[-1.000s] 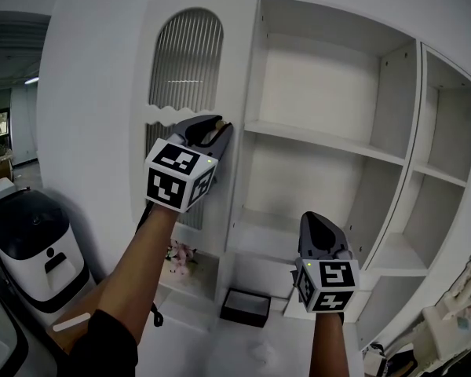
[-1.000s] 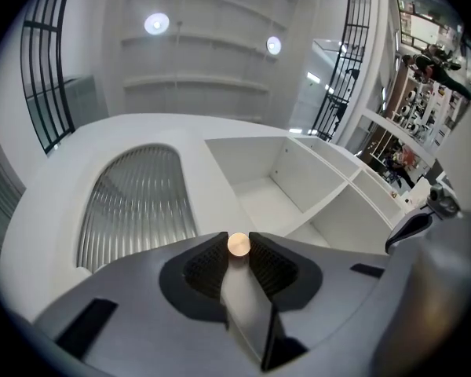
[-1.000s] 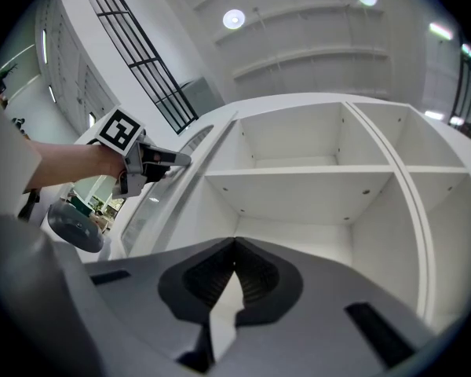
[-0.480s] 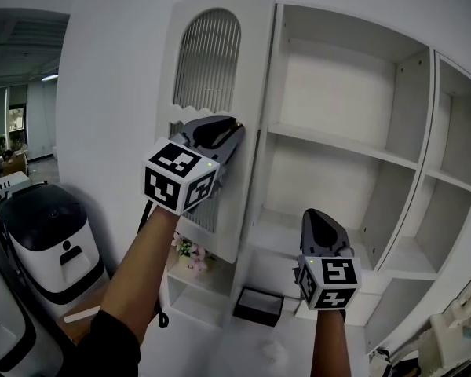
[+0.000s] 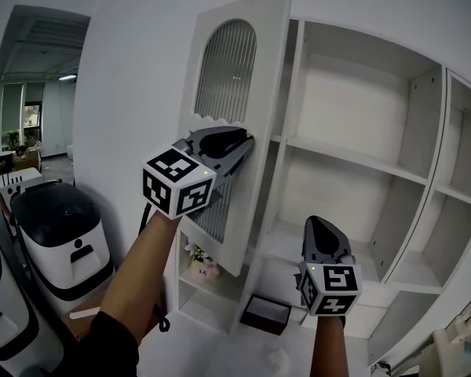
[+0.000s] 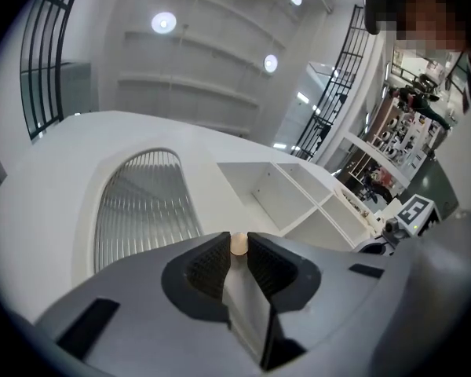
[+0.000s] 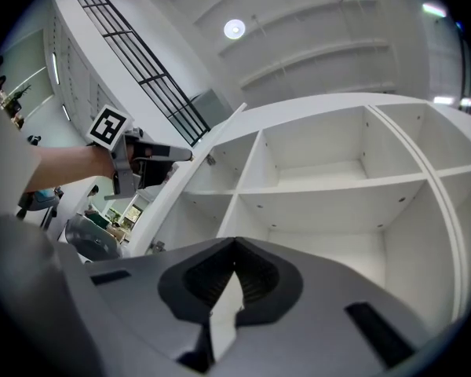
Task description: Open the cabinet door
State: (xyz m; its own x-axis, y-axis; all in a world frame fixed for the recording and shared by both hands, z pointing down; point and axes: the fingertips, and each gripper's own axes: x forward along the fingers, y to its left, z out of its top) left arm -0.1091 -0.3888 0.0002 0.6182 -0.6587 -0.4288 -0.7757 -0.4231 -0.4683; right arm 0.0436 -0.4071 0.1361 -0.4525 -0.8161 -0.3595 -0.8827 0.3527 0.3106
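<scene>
The white cabinet door [image 5: 235, 61], with an arched ribbed glass pane, stands swung out from the open white cabinet [image 5: 353, 157]. My left gripper [image 5: 247, 141] is at the door's free edge, at mid height. In the left gripper view the jaws [image 6: 237, 243] are shut on a small tan door knob [image 6: 239, 245], with the ribbed pane [image 6: 141, 210] beyond. My right gripper [image 5: 318, 225] hangs lower, in front of the bare shelves, touching nothing. Its jaws [image 7: 235, 246] are shut and hold nothing. The right gripper view also shows the left gripper [image 7: 177, 154] at the door edge.
A black box [image 5: 265, 314] lies on the cabinet's bottom shelf. Small pink flowers [image 5: 200, 259] sit on a low shelf behind the door. A black-and-white machine [image 5: 59, 234] stands on the floor at the left. More shelf bays continue to the right [image 5: 455, 234].
The door has swung further out from the cabinet, with my left gripper still on its edge. The right gripper has kept its place in the view.
</scene>
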